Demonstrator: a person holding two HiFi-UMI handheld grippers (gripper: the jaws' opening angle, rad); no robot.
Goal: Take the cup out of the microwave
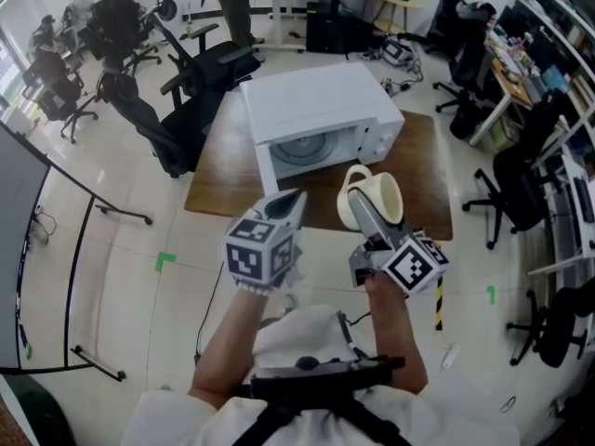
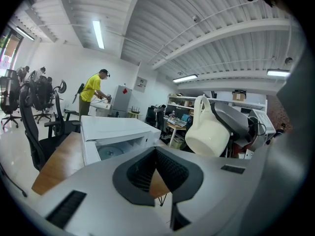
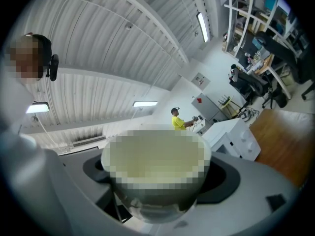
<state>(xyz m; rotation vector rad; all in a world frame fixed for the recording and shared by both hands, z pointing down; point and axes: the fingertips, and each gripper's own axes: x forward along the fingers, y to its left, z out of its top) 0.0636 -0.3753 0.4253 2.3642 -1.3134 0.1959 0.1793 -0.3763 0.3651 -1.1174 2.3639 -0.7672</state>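
Pale floor tiles (image 1: pixel 121 277) run through a wide office, with two green tape marks (image 1: pixel 165 261) stuck on them near the person's feet. Near the middle stands a brown wooden bench (image 1: pixel 223 179), and the white microwave (image 1: pixel 321 110) sits on its far half. The glass turntable (image 1: pixel 311 147) shows in the microwave's front, and nothing rests on it. The near half of the bench top is bare wood.

Black office chairs (image 1: pixel 200 72) crowd the floor behind and to the left of the bench, and more stand along the right side beside cluttered desks and shelves (image 1: pixel 558 26). A dark panel on a wheeled frame (image 1: pixel 56 212) leans in from the left edge. At the far end a person in a yellow shirt (image 2: pixel 91 90) stands at a table. Overhead, the left gripper view shows a white ribbed ceiling with strip lights (image 2: pixel 98 33).

The cup (image 1: pixel 372 198) is cream-coloured and out of the microwave. It is held in the air in front of the microwave, over the near edge of the bench, with its handle turned up and away from the person. The right tool (image 1: pixel 372 219) is clamped on it, with the jaws spread wide around its body. The left tool (image 1: pixel 286 207) hangs beside it, a little apart, with its jaws together and nothing between them.
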